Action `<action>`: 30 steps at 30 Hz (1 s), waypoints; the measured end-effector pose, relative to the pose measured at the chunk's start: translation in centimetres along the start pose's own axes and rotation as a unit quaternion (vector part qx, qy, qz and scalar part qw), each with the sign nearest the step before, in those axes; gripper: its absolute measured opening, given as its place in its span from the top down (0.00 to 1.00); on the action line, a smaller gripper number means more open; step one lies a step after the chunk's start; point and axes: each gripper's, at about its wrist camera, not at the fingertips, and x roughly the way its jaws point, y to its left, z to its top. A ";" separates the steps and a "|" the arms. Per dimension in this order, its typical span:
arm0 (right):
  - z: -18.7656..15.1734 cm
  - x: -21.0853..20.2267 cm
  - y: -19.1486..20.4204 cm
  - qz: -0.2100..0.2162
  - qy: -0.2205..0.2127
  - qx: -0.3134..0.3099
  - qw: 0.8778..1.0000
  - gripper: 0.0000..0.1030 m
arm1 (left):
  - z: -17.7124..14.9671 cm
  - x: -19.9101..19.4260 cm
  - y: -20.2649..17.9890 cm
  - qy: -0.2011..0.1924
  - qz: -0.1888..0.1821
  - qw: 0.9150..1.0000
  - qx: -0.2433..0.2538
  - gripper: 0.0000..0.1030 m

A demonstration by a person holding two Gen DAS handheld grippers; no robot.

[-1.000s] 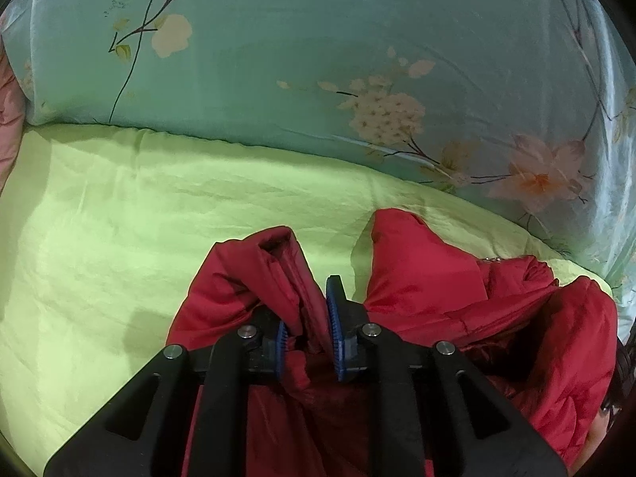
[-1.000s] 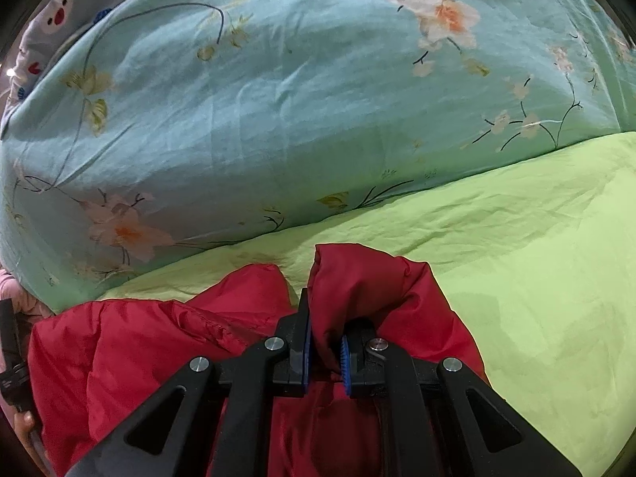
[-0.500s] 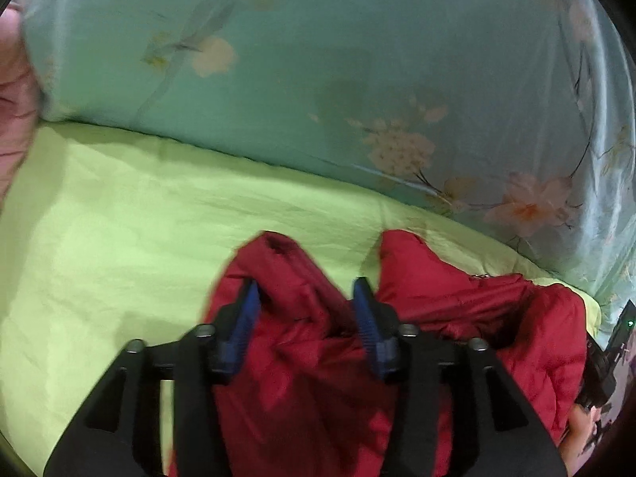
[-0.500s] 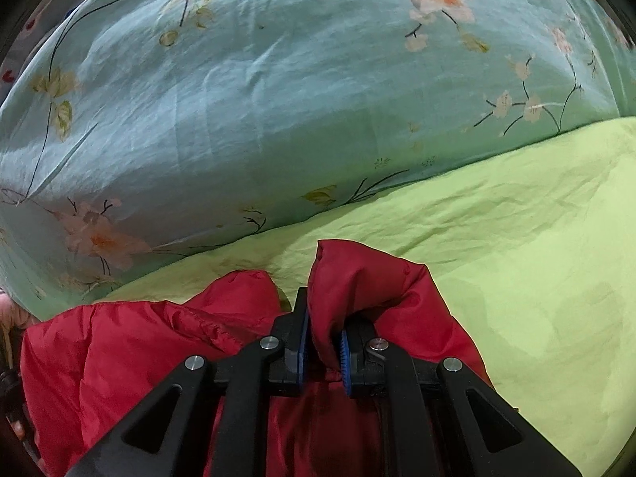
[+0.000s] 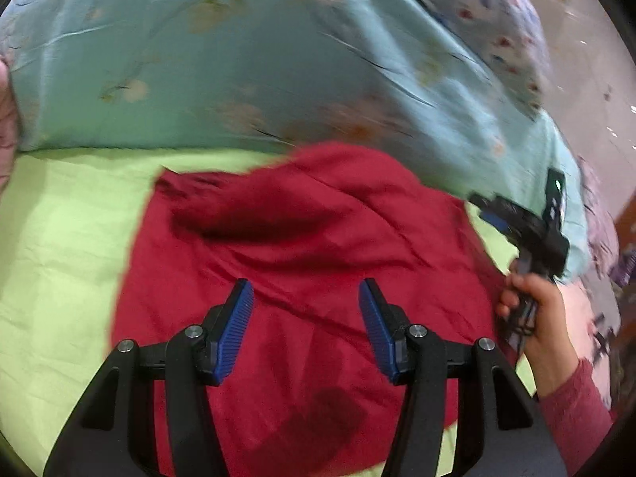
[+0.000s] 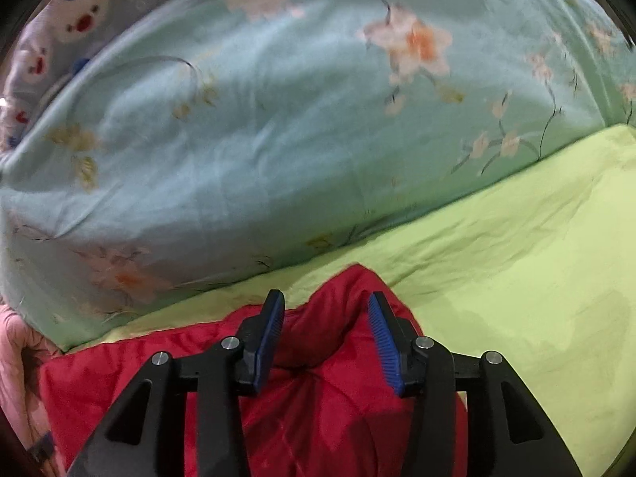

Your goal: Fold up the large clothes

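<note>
A red padded jacket (image 5: 310, 238) lies folded on a lime-green bed sheet (image 5: 67, 246). My left gripper (image 5: 306, 310) is open and empty, raised above the jacket's middle. My right gripper (image 6: 326, 318) is open and empty, just above the jacket's (image 6: 318, 397) puffed far corner. In the left wrist view my right gripper (image 5: 516, 218) shows at the jacket's right edge, held by a hand (image 5: 532, 318) in a dark red sleeve.
A rolled teal floral quilt (image 5: 238, 71) (image 6: 278, 139) lies along the far side of the sheet (image 6: 516, 278), close behind the jacket. A pale cartoon-print pillow (image 6: 51, 55) sits behind it. Pink bedding (image 6: 16, 357) lies at the left edge.
Both grippers let go of the jacket and opened. The left one pulled up and back, so more of the jacket shows. The jacket has settled flatter on the sheet.
</note>
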 end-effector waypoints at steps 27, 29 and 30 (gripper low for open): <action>-10.2 -1.3 6.3 0.037 0.086 -0.179 0.979 0.60 | -0.7 9.9 -1.9 0.055 0.037 0.998 0.003 0.44; -9.5 -0.2 6.6 0.024 0.089 -0.174 0.980 0.60 | 0.2 11.1 -1.8 0.060 0.046 0.997 0.005 0.41; -9.1 0.4 6.7 0.019 0.092 -0.169 0.981 0.60 | 0.5 11.6 -1.4 0.063 0.045 0.997 -0.001 0.41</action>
